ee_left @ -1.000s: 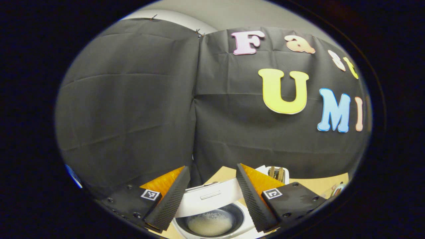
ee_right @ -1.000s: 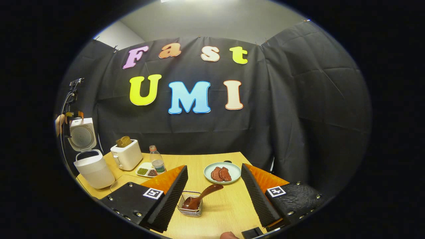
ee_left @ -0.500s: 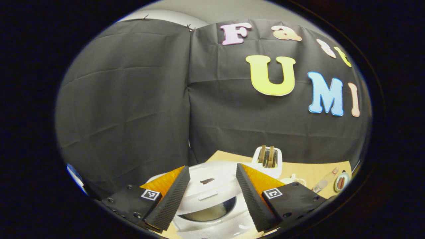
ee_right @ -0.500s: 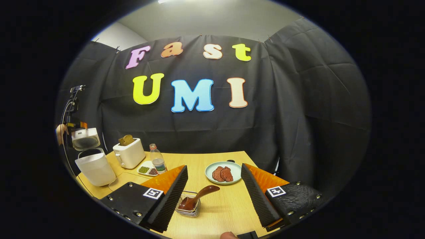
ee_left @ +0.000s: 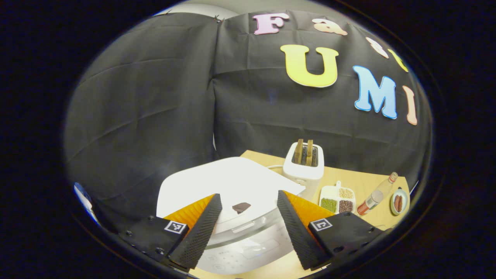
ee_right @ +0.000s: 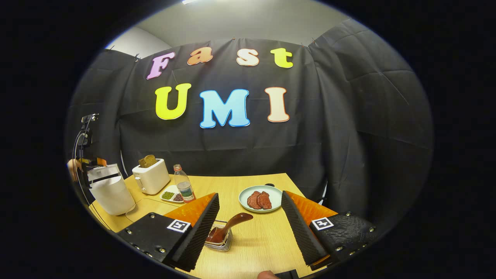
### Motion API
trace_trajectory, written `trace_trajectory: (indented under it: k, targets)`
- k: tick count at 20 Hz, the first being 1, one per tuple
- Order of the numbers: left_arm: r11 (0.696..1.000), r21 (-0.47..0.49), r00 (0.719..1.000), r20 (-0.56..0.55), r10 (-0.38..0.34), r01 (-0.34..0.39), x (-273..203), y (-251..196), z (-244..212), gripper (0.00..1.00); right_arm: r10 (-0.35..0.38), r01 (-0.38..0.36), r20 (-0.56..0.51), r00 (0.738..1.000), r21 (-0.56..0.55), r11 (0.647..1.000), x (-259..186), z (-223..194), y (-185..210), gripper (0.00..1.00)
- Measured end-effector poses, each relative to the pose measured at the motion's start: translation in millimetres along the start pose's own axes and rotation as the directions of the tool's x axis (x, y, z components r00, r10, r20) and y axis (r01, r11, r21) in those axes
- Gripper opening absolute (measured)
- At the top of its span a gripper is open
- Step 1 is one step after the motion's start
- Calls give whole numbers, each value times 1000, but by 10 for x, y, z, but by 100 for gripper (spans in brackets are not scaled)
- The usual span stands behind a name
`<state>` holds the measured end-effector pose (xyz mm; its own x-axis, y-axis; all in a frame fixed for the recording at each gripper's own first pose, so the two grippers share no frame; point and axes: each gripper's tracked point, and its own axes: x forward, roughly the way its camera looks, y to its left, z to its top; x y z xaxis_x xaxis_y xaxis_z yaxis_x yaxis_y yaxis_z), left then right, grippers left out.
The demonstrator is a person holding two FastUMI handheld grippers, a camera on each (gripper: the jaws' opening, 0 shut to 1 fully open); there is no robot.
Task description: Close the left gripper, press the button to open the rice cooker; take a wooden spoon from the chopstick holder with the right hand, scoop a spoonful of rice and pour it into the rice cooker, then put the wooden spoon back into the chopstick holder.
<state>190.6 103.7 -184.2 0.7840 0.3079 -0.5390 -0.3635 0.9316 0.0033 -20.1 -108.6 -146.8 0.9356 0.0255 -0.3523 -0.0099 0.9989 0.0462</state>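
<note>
White plastic fronts the left gripper (ee_left: 246, 228), jaws apart over the lowered lid of the rice cooker (ee_left: 232, 186); the right gripper (ee_right: 250, 228), also open, hovers near the wooden spoon (ee_right: 228, 228) resting in the chopstick holder (ee_right: 219, 244) on the desk (ee_right: 255, 248); the scooping seems finished, so both need only withdraw.

wooden table (ee_right: 255, 240), rice cooker (ee_right: 110, 192), toaster (ee_right: 150, 179), plate (ee_right: 260, 198)

Left gripper (ee_left: 248, 228) fingers apart above white rice cooker (ee_left: 232, 193), toaster (ee_left: 304, 164) behind
</note>
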Motion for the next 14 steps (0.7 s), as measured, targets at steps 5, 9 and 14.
trace_trajectory:
  k: [5,9,14]
  targets:
    - [998,55,998,-56,-3,6,74,-37,-300,100,0,0,11,1000,-12,1000,-1,21,-3,98]
    - [998,48,993,-111,-34,39,96,-47,-402,100,4,-4,11,1000,5,1000,35,12,63,98]
    - [995,50,995,-55,-86,89,73,-76,-322,100,40,-41,27,999,29,999,48,87,326,98]
